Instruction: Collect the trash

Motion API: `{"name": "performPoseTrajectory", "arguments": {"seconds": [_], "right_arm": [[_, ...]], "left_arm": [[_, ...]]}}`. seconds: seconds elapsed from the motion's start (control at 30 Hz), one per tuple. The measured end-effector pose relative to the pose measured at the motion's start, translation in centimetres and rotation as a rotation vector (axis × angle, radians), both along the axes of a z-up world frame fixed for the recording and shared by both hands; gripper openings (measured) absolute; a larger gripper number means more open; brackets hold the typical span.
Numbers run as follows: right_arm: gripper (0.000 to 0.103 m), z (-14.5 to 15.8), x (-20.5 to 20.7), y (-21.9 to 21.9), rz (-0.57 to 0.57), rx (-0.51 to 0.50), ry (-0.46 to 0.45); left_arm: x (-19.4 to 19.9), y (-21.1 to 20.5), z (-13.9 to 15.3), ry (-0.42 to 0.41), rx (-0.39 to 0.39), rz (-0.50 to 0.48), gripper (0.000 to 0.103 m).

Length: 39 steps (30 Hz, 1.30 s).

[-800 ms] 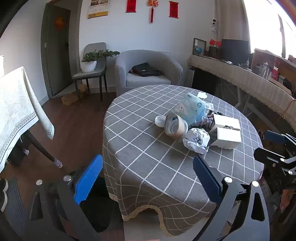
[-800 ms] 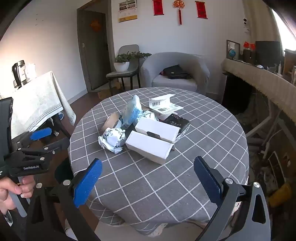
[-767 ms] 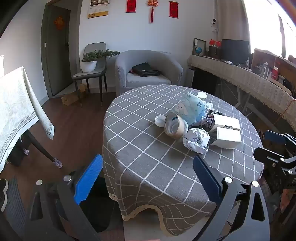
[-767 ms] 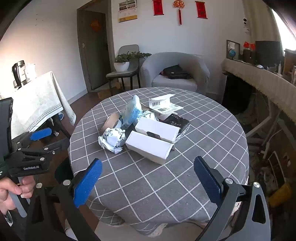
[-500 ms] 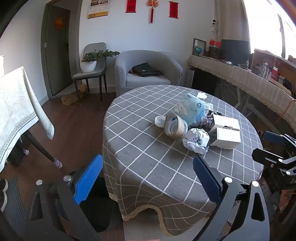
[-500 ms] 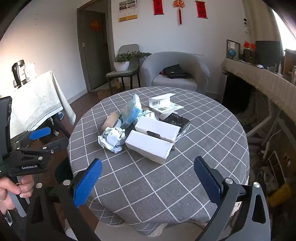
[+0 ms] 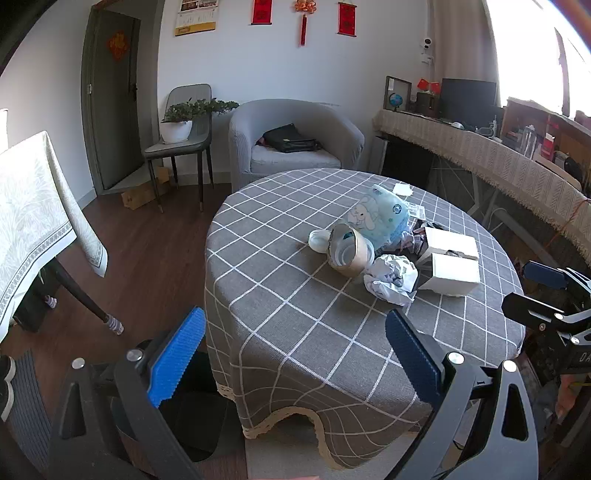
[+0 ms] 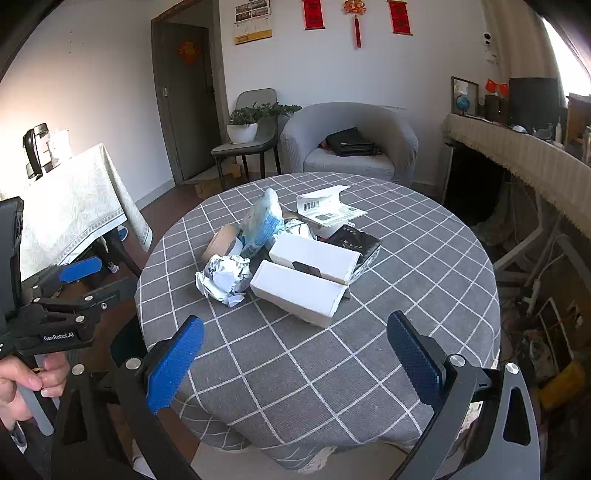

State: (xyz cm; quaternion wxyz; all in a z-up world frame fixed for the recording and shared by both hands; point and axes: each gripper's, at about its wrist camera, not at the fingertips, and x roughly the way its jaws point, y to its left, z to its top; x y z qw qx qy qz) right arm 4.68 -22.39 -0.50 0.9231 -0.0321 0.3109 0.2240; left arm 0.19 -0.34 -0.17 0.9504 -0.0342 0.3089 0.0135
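the right tongs (image 7: 532,291) sit slightly lower at the left view's edge.

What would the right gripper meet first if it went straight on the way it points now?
Probably the grey checked tablecloth, bare between the open right gripper jaws. Farther along lies the nearer white cardboard box. Depth is unclear.

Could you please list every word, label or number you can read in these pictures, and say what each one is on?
"GenRobot.AI": on the left gripper body, in the right wrist view.
Barcode label on the white paper: too small to read.
Wall calendar and red hangings: too blurred to read.
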Motion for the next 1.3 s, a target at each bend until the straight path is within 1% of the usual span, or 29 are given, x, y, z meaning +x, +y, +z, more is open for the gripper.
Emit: {"name": "performPoseTrajectory", "arguments": {"seconds": [0.17, 0.2, 0.77, 0.8, 1.3], "right_arm": [[0.1, -0.1, 0.0, 0.0, 0.0, 0.002, -0.003], [0.1, -0.1, 0.0, 0.0, -0.001, 0.002, -0.003], [0.1, -0.4, 0.1, -0.1, 0.0, 0.006, -0.001], [0.1, -0.4, 0.1, -0.1, 0.0, 0.006, 0.0], [0.1, -0.5, 0.1, -0.2, 0.001, 0.008, 0.003]], "left_arm": [[-0.2, -0.3, 0.1, -0.002, 0.0, -0.003, 0.1], [-0.7, 0.1, 0.1, -0.003, 0.002, -0.005, 0.1], [-1.7, 0.4, 0.2, -0.004, 0.002, 0.008, 0.1], [-0.4, 0.7, 0.2, -0.001, 0.0, 0.004, 0.1], [-0.4, 0.8, 0.3, -0.002, 0.001, 0.004, 0.1]]}}
